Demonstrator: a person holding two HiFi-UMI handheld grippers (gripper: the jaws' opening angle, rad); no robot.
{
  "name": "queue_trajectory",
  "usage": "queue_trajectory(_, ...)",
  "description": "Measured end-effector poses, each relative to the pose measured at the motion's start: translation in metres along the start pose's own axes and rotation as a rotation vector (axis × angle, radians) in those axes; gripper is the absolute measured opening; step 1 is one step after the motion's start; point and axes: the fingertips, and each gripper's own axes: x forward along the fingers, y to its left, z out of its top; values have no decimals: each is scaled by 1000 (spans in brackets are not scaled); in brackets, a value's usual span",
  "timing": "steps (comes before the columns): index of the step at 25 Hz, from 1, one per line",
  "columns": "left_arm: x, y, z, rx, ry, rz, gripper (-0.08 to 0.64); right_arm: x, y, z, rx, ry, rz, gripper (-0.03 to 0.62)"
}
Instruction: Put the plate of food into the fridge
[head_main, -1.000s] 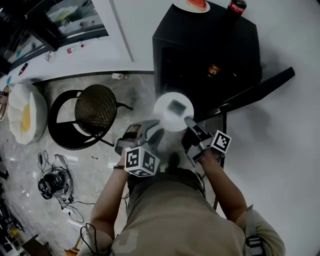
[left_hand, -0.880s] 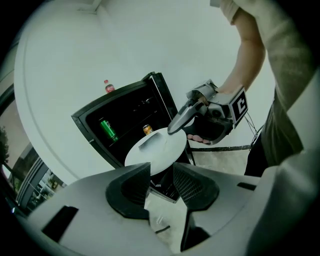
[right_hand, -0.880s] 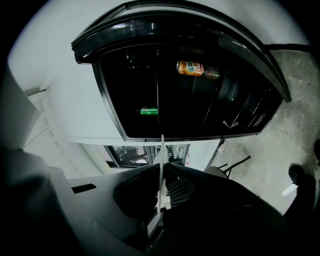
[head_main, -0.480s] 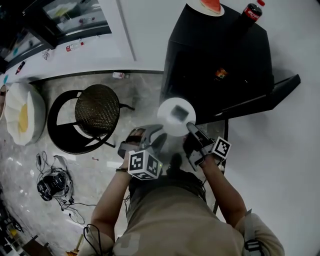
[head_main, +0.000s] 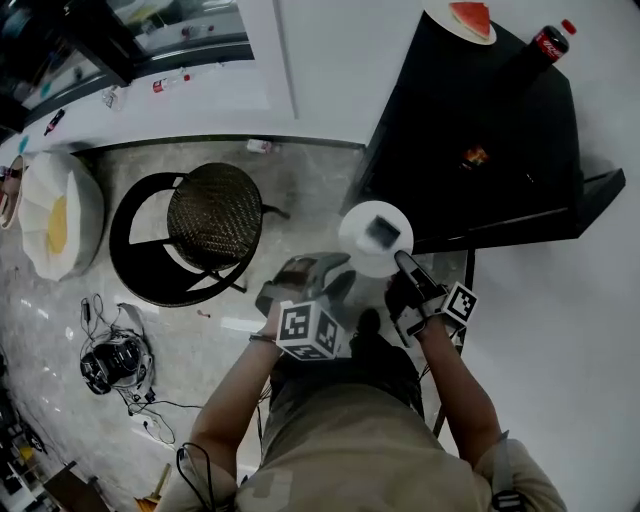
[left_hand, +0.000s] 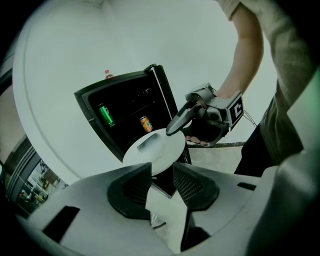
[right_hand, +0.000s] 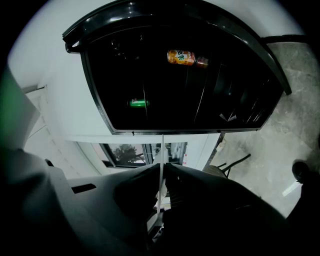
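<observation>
The carry is in hand: the plate (head_main: 372, 240) is pinched at its rim by the right gripper's (head_main: 402, 262) jaws before the open fridge (head_main: 480, 150), the left gripper's (left_hand: 161, 172) jaws spread and empty. It must next be passed inside, level.

Over there, a round black chair (head_main: 213, 215) with a woven seat stands on the marble floor (head_main: 70, 310). Look to the floor's left edge: a white cushion (head_main: 58, 222) with a yellow centre. Nearer me, a tangle of cables (head_main: 118, 362) lies loose. Now up on the fridge (head_main: 500, 110): a cola bottle (head_main: 545, 45) at its top's back right corner, a watermelon slice (head_main: 470, 17) along the back edge. Inside, a green can (right_hand: 138, 103) and an orange bottle (right_hand: 181, 56), well apart.
</observation>
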Motion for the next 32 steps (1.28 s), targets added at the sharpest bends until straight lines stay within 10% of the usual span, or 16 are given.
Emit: queue_trajectory(32, 130, -49, -50, -53, 85, -73, 129, 3, -139, 51, -4, 57, -73, 37)
